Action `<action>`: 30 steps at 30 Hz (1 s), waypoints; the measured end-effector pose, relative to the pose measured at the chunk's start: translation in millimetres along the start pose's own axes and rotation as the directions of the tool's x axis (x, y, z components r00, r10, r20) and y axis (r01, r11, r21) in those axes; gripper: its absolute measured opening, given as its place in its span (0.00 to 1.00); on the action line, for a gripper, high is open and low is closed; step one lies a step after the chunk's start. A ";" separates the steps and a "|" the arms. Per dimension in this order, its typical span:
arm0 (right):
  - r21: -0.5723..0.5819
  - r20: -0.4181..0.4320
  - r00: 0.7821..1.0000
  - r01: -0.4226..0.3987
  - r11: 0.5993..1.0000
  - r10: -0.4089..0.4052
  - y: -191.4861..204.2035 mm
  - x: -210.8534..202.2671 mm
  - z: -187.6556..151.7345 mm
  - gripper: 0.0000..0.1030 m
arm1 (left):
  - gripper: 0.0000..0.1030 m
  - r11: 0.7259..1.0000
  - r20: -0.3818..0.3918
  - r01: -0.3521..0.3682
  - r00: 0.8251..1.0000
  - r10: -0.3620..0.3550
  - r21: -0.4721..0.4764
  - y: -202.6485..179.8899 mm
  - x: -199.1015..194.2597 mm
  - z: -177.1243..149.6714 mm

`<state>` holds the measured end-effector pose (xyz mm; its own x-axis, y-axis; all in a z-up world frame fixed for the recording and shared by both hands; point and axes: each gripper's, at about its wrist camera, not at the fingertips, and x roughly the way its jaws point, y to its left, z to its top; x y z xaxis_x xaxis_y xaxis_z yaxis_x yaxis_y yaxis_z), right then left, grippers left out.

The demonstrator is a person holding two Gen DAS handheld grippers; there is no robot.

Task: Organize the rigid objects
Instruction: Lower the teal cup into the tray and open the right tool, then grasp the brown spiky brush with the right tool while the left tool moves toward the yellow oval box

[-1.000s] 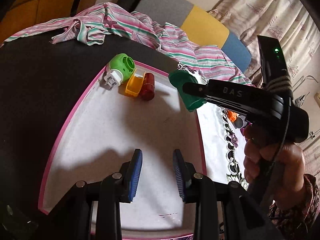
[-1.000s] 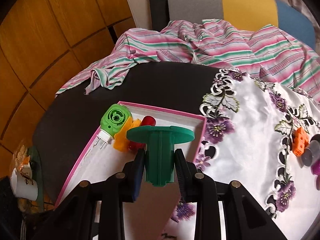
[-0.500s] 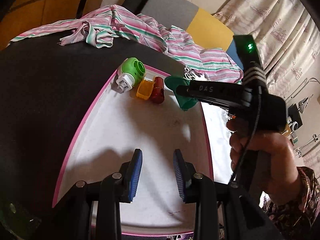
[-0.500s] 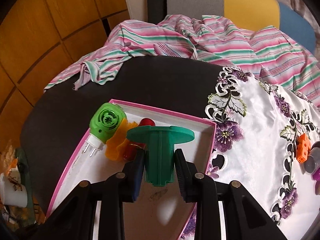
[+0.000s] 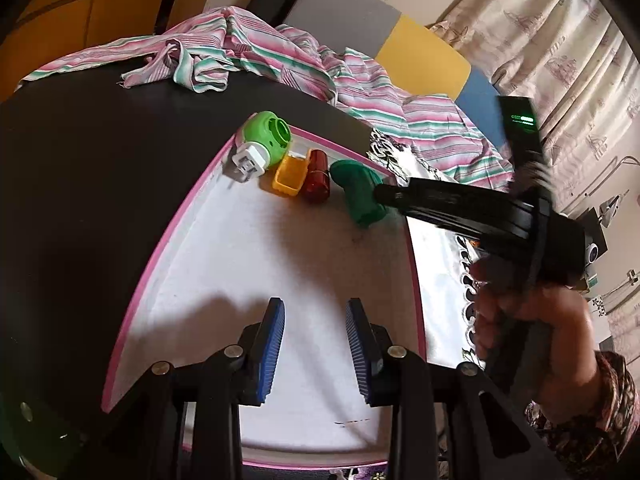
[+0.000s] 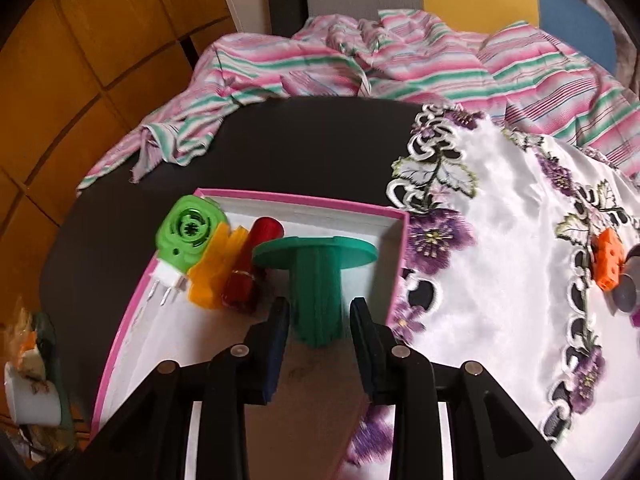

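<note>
A pink-rimmed white tray [image 5: 168,240] [image 6: 304,202] lies on a black table. At its far end lie a light green plug-in device [image 5: 264,140] [image 6: 186,236], a yellow piece [image 5: 290,176] [image 6: 214,272] and a red cylinder [image 5: 316,176] [image 6: 250,268]. A dark green spool [image 5: 358,192] [image 6: 316,280] rests in the tray beside the red cylinder. My right gripper [image 6: 316,316] is open, its pads apart on either side of the spool's stem. My left gripper [image 5: 314,336] is open and empty over the tray's near half.
A striped cloth [image 6: 360,56] lies at the table's far side. A white embroidered cloth [image 6: 500,240] to the right carries an orange block [image 6: 608,258] and grey discs [image 6: 624,296]. A white mug [image 6: 32,396] stands at the left.
My right gripper moved down to the tray's far right corner and opened, letting go of the dark green spool. The left gripper stayed open over the tray.
</note>
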<state>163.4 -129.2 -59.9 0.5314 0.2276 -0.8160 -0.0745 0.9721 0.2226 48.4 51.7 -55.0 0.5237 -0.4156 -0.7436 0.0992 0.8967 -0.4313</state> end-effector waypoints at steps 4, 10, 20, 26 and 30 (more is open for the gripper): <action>0.027 0.042 0.999 -0.010 1.000 0.009 -18.6 -26.8 -8.9 0.39 | 0.30 1.000 -0.004 0.012 1.000 -0.012 0.014 -8.0 2.1 -1.9; 0.082 0.050 0.999 0.000 0.997 -0.005 -53.2 -50.1 -26.5 0.39 | 0.30 0.999 -0.014 0.040 0.999 -0.040 0.024 -18.1 4.6 -6.0; 0.169 0.041 0.999 0.024 0.985 -0.031 -99.0 -71.8 -54.0 0.42 | 0.30 0.997 -0.024 0.056 0.998 -0.054 0.062 -34.6 4.3 -13.7; 0.199 0.033 0.997 0.064 0.978 -0.071 -124.1 -82.0 -67.5 0.42 | 0.30 0.992 -0.044 0.085 0.996 -0.081 0.096 -50.3 7.0 -20.4; 0.224 0.015 0.995 0.091 0.970 -0.097 -146.1 -85.5 -77.6 0.42 | 0.30 0.986 -0.064 0.103 0.993 -0.096 0.129 -64.5 10.0 -26.2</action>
<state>63.4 -286.3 -64.1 0.5487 0.1318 -0.8256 0.1648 0.9511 0.2613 25.1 -14.3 -48.0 0.4565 -0.5083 -0.7302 0.2609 0.8611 -0.4364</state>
